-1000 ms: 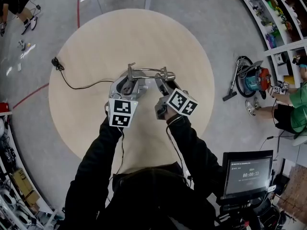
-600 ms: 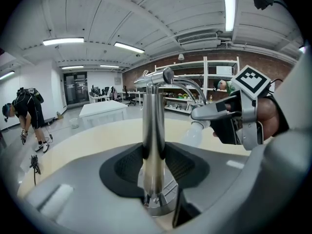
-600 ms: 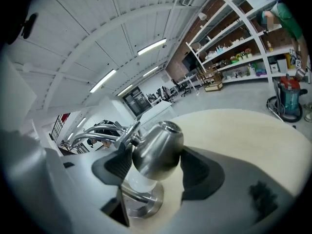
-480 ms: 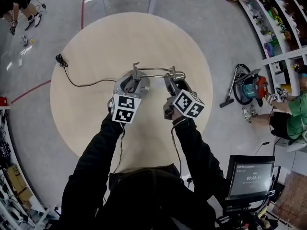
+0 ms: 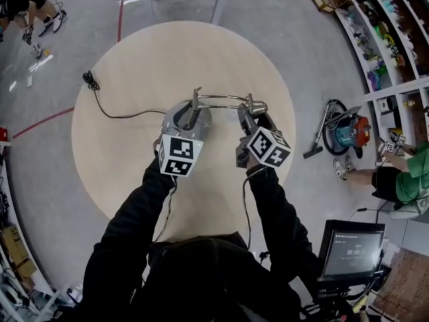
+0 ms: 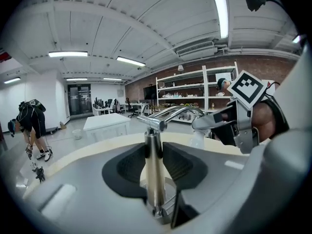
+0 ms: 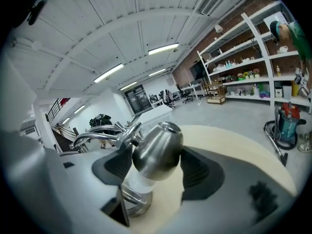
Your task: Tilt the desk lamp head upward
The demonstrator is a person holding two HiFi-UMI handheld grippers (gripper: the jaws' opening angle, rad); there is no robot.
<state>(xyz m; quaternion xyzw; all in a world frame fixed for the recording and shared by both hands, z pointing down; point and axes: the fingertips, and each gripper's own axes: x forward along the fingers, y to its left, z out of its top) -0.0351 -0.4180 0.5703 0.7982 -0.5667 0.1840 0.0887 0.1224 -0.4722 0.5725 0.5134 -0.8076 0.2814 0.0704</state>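
Note:
A chrome desk lamp stands on the round wooden table [image 5: 134, 59]. Its upright post [image 6: 155, 174] carries an arched arm [image 5: 221, 98] that ends in a rounded metal head [image 7: 157, 147] with a white diffuser under it. My left gripper [image 6: 155, 165] has just been closing, and its black pads now press on the post from both sides. My right gripper [image 7: 157, 165] is shut on the lamp head, one pad against each flank. In the head view the left gripper [image 5: 191, 116] and the right gripper [image 5: 253, 123] sit side by side at the table's middle.
The lamp's black cable [image 5: 110, 109] runs left to a plug [image 5: 87, 79] on the table. A vacuum cleaner [image 5: 345, 129] and shelves [image 5: 395, 32] stand to the right. A seated person [image 5: 402, 180], a monitor [image 5: 352, 250] and a person [image 5: 27, 5] far left are on the floor around.
Both grippers have risen a little with the lamp. The right gripper's marker cube has rolled about its axis. The left jaws have drawn in on the post.

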